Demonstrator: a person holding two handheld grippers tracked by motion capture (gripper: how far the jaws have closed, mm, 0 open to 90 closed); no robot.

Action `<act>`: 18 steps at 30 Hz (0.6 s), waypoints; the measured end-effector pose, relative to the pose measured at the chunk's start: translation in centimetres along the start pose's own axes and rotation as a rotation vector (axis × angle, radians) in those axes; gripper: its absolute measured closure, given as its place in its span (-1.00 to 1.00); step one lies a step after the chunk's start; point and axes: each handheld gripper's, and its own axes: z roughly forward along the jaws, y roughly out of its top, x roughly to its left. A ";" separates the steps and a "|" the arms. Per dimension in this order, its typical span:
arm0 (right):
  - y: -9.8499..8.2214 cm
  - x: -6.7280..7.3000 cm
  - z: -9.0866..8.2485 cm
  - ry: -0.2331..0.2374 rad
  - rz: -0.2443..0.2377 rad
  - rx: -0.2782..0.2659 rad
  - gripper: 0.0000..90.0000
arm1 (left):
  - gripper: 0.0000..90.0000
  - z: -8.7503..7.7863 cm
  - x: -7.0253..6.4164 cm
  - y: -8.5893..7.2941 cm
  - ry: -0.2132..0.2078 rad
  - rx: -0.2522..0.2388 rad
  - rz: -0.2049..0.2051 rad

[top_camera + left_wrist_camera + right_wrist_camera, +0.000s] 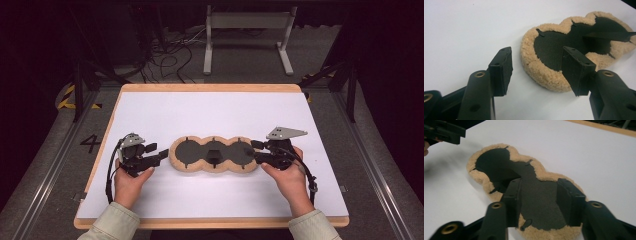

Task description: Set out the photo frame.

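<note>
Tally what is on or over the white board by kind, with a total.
Fleecy tan pad with black three-lobed centre: 1
Handheld grippers: 2, the left gripper and the right gripper, both with jaws apart and nothing between them
Total: 3

We are holding the left gripper (159, 152) at the 8 o'clock side, our left hand (129, 182) wrapping its body from below, jaws standing apart with nothing between them. We are holding the right gripper (257, 151) at 4 o'clock in our right hand (287, 177), jaws parted and empty. Both grippers are pointing inward, both sleeves are entering from 6 o'clock.
</note>
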 end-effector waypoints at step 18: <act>-2.1 -3.3 2.5 -0.029 0.146 0.200 -0.50 | -0.28 3.0 0.6 -0.2 -0.060 0.136 -0.055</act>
